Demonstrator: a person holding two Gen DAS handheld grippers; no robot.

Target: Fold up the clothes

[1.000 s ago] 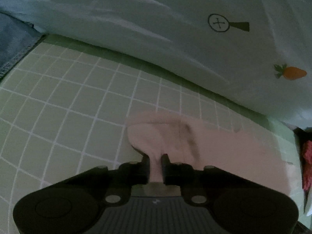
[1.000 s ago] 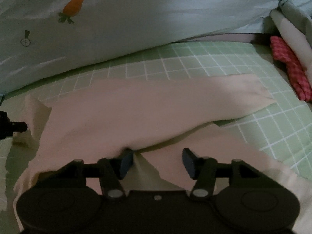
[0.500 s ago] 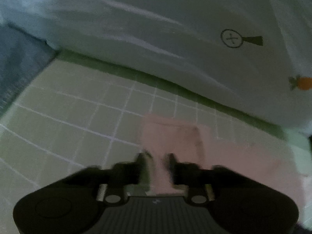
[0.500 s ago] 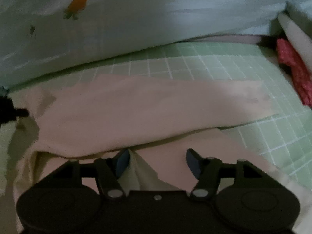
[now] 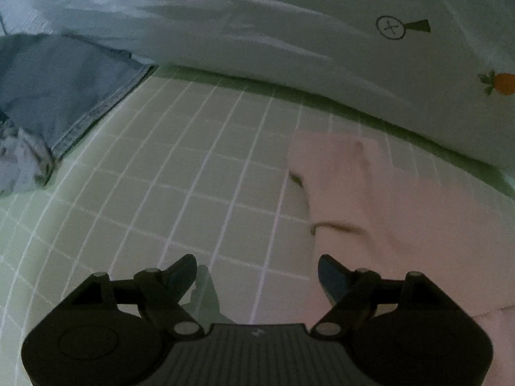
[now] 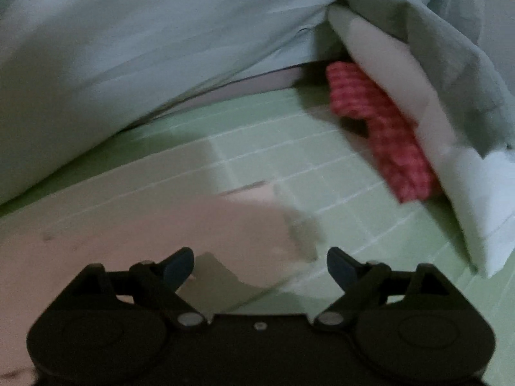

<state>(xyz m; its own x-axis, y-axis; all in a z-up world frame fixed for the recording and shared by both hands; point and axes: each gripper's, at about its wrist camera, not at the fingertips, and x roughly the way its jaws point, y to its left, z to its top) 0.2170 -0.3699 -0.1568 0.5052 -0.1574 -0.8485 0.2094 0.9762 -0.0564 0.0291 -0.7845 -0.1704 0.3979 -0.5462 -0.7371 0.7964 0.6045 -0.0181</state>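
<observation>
Both grippers, left [image 5: 257,270] and right [image 6: 260,263], jaws spread and empty, hover beside the pink garment [image 5: 402,212]; its loose fold may spring open.

We've got the left tool [image 5: 257,271] spread wide, nothing between its fingers [image 5: 180,273], pointing forward and down. Right tool [image 6: 260,265] same: wide gap, nothing gripped, angled down and forward. Blue pads visible on both. Right view is slightly blurred. No hands visible.
</observation>
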